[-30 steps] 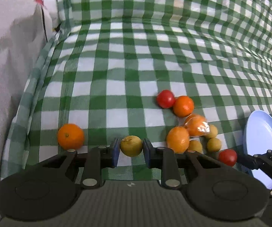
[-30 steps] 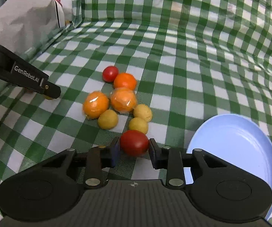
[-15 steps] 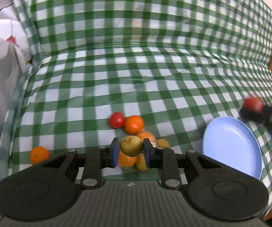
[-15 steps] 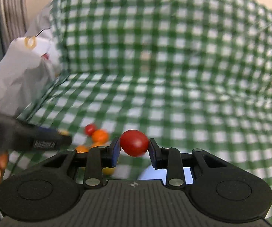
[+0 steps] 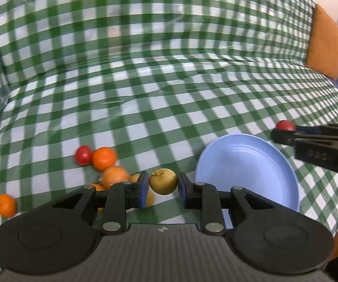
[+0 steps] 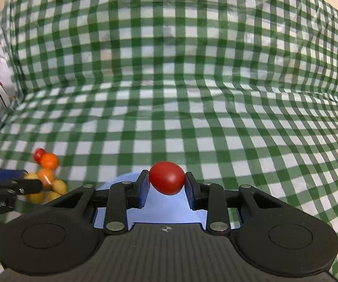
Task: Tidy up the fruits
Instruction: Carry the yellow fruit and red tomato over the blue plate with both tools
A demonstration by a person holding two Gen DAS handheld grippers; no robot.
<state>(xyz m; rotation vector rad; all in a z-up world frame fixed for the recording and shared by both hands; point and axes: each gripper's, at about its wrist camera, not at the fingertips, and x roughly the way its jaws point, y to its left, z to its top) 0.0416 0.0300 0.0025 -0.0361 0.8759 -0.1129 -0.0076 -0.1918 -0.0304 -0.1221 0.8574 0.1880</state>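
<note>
Green checked cloth (image 5: 169, 94), left gripper (image 5: 163, 184) clenched on yellow fruit (image 5: 163, 181), right gripper (image 6: 166, 183) grasping red tomato (image 6: 166, 181) above blue plate (image 5: 246, 164)

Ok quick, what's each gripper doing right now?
Left gripper: closed on a yellow fruit.
Right gripper: closed on a tomato.

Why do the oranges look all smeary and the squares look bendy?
Left wrist view: the oranges and cloth smear from motion blur, while the yellow fruit stays sharp. Right wrist view: the fisheye lens bends the checks; the tomato is crisp.
</note>
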